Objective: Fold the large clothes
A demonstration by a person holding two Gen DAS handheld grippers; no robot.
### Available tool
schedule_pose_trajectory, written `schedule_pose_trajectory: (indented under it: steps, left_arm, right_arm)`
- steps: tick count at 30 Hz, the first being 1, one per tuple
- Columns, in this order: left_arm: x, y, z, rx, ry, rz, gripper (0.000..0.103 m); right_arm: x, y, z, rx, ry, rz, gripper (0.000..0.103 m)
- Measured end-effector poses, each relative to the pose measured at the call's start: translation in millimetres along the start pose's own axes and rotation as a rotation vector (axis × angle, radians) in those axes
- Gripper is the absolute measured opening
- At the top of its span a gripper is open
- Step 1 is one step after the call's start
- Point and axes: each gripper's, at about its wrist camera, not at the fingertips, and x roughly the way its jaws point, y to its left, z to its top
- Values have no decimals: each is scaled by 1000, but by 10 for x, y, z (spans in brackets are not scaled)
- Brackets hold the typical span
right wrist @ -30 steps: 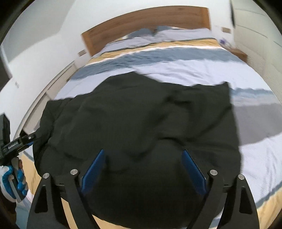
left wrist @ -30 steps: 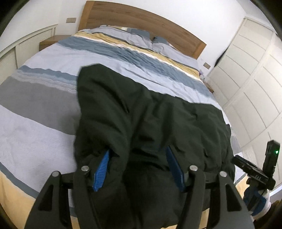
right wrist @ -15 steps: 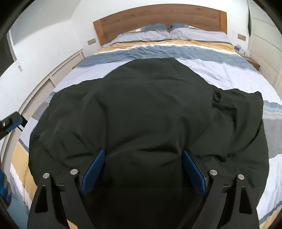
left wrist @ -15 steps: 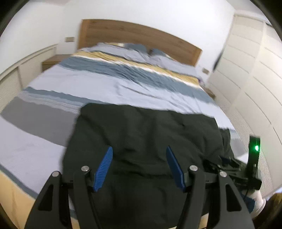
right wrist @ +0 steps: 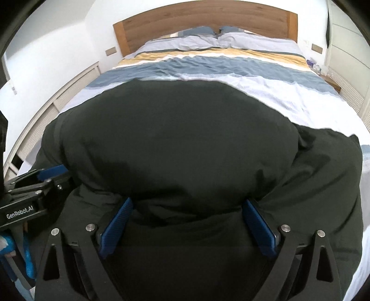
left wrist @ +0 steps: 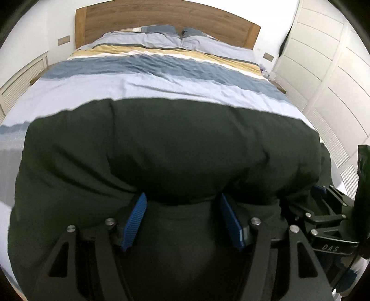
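Observation:
A large dark green padded garment (left wrist: 175, 148) lies across the foot of the striped bed (left wrist: 161, 85), puffed up in a thick fold. My left gripper (left wrist: 182, 196) points down at its near edge; the blue pads stand apart, the fold bulging over their tips and cloth between them, not pinched. In the right wrist view the garment (right wrist: 175, 139) fills the middle. My right gripper (right wrist: 188, 200) has its jaws opening wide, the fold's edge draped across the tips. Each gripper shows in the other's view: the right gripper (left wrist: 328, 208), the left gripper (right wrist: 34, 183).
The wooden headboard (left wrist: 166, 20) and pillows (left wrist: 161, 37) are at the far end. White wardrobe doors (left wrist: 328, 76) run along the right side, a low white slatted cabinet (right wrist: 57, 108) along the left. Bare duvet lies beyond the garment.
Both grippers have come down and in closer to the garment. The cloth, flat half a second ago, now bulges in a thick fold over the fingertips. The right jaws stand wider.

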Motion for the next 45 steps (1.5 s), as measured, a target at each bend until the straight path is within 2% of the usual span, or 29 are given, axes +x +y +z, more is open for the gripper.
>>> schedule_pose_trajectory:
  steps: [9,15,22,26,28,31,33,36,38,41,45]
  left_arm:
    - [559,150,716,-16,59,12,65]
    - [986,331,903,-69,117,-12,70]
    - [926,572,985,-130,143,-40,70]
    - [866,864,1010,-177,170,16,70]
    - [830,1029,999,-202,192,60,70]
    - [699,1281,954,-240,203,180,70]
    - [566,1418,892,-264,191,225,69]
    - [323,1440,827,-232,144,245,69]
    - [175,1352,801,-192,100,212,69]
    - [36,1097,755,-136,57,124,69]
    - [118,760,602,-86,89,-8,69]
  right_arm:
    - [490,-145,696,10,15,-30,97]
    - [800,-373,861,101,74,8,97]
    - [679,-605,859,138,74,-8,97]
    - [568,-959,726,201,85,-71,97]
    - [526,-1168,632,229,107,-131,97]
    - [434,-1386,512,260,136,-207,97]
    - [348,-1453,453,250,150,-269,97]
    - [124,-1486,400,245,141,-359,97]
    - [-63,-1423,366,239,109,-378,97]
    - [-331,-1224,311,225,43,-356,97]
    - [-487,-791,154,189,12,-275,97]
